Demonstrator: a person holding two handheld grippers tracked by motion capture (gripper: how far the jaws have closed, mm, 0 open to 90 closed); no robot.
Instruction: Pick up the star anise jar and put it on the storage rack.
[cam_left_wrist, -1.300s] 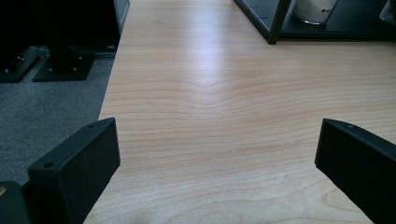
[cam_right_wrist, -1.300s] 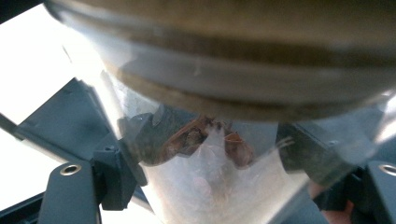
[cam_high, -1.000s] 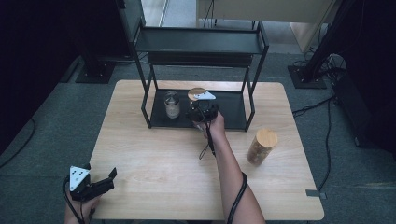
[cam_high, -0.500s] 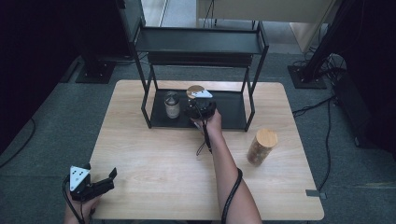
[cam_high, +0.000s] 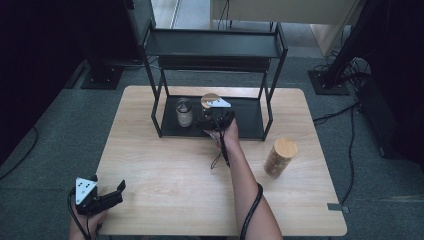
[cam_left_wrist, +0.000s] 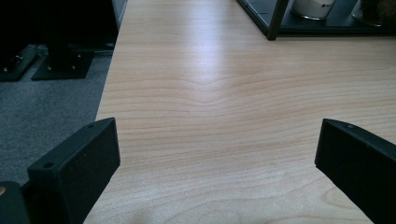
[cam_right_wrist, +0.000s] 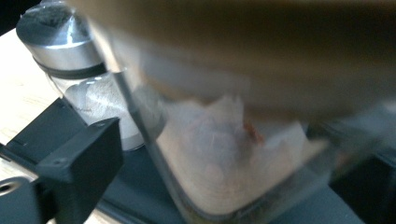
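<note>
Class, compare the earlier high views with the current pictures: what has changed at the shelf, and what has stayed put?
The right gripper has just been opening its jaws around the wooden-lidded jar on the rack's bottom shelf; the jar stands between them, apparently released. Unchanged: metal-capped jar, tall jar on the table, left gripper open, idle.

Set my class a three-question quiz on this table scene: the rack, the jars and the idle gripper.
1. True or false: the left gripper has its jaws shut on a jar.
2. Where does the metal-lidded jar stand?
A. on the bottom shelf of the rack
B. on the rack's top shelf
C. on the bare table, left of the rack
3. How many jars carry a wooden lid, and where are they?

Key
1. False: its jaws are open, with nothing between them.
2. A.
3. Two: the shelf jar stands on the bottom shelf beside the metal-lidded one, and the table jar stands on the table to the right of the rack.
</note>
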